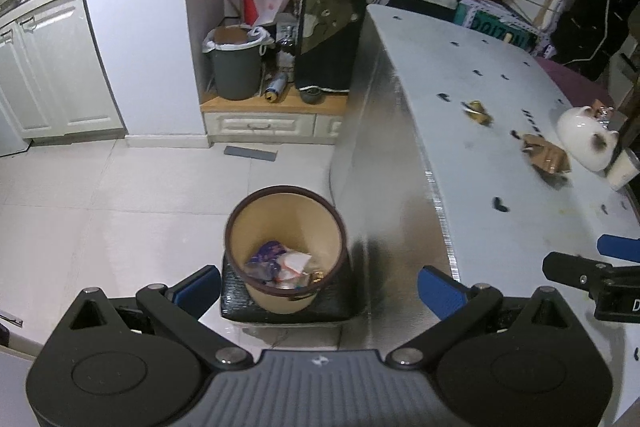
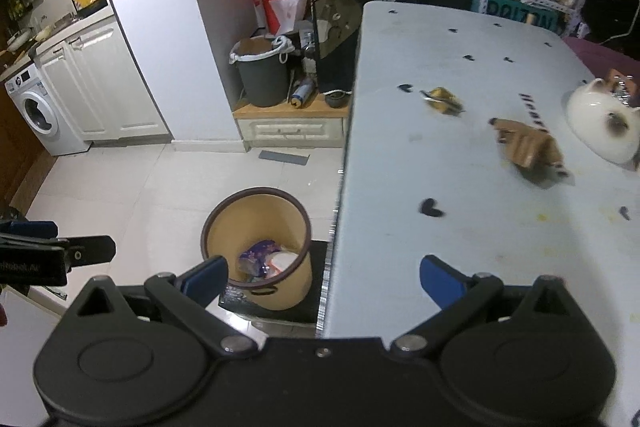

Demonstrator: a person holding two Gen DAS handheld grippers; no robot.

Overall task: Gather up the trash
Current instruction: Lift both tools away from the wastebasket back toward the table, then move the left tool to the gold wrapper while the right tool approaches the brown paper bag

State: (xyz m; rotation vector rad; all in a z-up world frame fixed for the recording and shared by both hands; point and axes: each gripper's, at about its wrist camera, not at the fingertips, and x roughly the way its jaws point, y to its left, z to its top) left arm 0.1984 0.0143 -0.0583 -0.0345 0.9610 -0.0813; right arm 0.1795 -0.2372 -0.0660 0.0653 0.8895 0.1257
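Left gripper (image 1: 318, 285): jaws spread wide, empty — hovering over the bin (image 1: 285, 247).
Right gripper (image 2: 322, 281): released, empty, above the counter (image 2: 460, 227) edge.
Bin: on the floor beside the counter, upright, wrappers (image 1: 280, 263) lying at its bottom.
Trash on counter: gold wrapper (image 2: 442, 100) and brown paper (image 2: 528, 151), apart from each other — both well ahead of the grippers.
Bowl (image 2: 604, 125): white, just beside the brown paper.

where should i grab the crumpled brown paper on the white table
Take the crumpled brown paper by its raised folded ridge near the middle, coming down from above with the open right gripper. It lies low on the white table, so its edges offer little, and the white ceramic pot crowds its right side.
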